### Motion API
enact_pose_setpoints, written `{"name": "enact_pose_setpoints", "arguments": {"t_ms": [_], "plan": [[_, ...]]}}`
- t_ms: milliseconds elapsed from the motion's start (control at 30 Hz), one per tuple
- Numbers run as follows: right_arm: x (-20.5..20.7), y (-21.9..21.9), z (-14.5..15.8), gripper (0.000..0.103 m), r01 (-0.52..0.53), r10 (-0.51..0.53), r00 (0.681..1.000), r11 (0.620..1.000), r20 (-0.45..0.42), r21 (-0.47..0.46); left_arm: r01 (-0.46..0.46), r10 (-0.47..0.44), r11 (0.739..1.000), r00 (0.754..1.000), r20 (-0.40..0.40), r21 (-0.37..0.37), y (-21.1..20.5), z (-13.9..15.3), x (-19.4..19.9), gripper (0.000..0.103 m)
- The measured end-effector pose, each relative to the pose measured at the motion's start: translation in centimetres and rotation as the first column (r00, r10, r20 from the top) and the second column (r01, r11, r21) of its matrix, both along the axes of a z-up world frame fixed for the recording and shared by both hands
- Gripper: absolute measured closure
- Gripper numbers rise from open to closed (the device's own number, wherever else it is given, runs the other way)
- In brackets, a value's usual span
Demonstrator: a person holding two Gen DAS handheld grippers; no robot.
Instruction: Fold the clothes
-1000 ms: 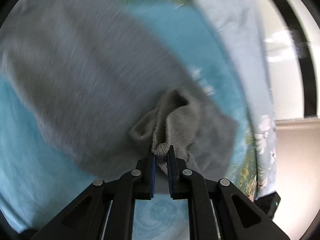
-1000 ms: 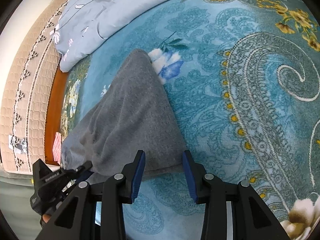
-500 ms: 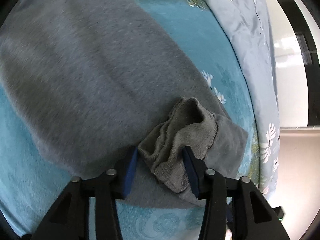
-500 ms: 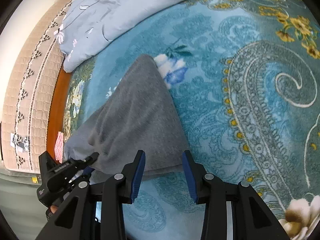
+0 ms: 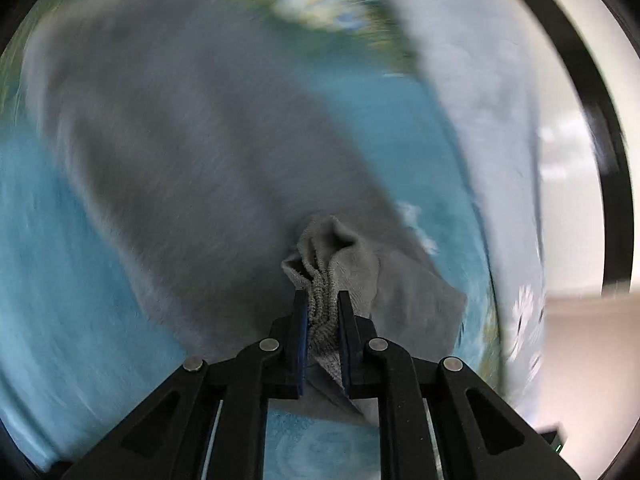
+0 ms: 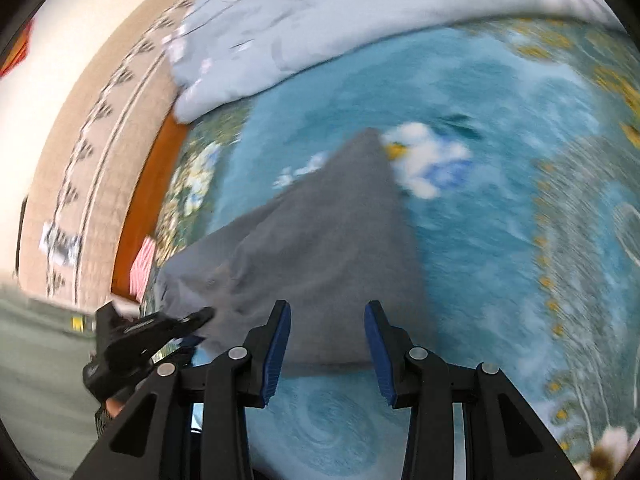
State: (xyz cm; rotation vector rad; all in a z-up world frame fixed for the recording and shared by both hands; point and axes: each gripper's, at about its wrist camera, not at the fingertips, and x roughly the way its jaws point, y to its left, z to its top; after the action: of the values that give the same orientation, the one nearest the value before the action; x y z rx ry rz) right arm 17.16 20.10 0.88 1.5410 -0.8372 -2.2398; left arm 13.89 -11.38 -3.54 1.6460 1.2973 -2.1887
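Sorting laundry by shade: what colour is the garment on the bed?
Plain grey knit garment, clearest in the right wrist view.

No legible text anywhere.

A teal paisley blanket is covering the bed, a pale-blue floral duvet (bunched) lying along its far edge, beside a quilted beige headboard.

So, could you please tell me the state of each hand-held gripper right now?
Left hand-held gripper: closed on the grey garment's bunched edge.
Right hand-held gripper: open, holding nothing.
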Motion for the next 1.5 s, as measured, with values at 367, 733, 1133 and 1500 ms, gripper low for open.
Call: {"name": "enact_pose_setpoints", "arguments": {"t_ms": [367,733,1133,1500], "plan": [[-1.4,-0.8,-4.8,0.064,-0.035,0.022,0.994,0.992,0.107,0.123,0.025,-0.017,0.991,0.998,0.063,-0.131,0.7,-1.1,-1.4,0.089],[-1.5,-0.9,-4.2,0.062,-0.037,0.014,0.991,0.985,0.132,0.169,-0.022,0.025,0.999,0.997,0.073,-0.048,-0.3,-1.0,-1.5,0.085],[0.9,0.1,-1.4,0.062,-0.021,-0.006,0.993,0.973,0.115,0.228,-0.238,0.287,0.944,0.933,-0.216,0.228,-10.0,5.1,1.3,0.075],[0.4,-3.6,-1.6,0.062,-0.016,-0.022,0.987,0.974,0.161,0.228,-0.393,0.421,0.902,0.891,-0.167,0.179,-24.4,3.6,11.3,0.056]]}}
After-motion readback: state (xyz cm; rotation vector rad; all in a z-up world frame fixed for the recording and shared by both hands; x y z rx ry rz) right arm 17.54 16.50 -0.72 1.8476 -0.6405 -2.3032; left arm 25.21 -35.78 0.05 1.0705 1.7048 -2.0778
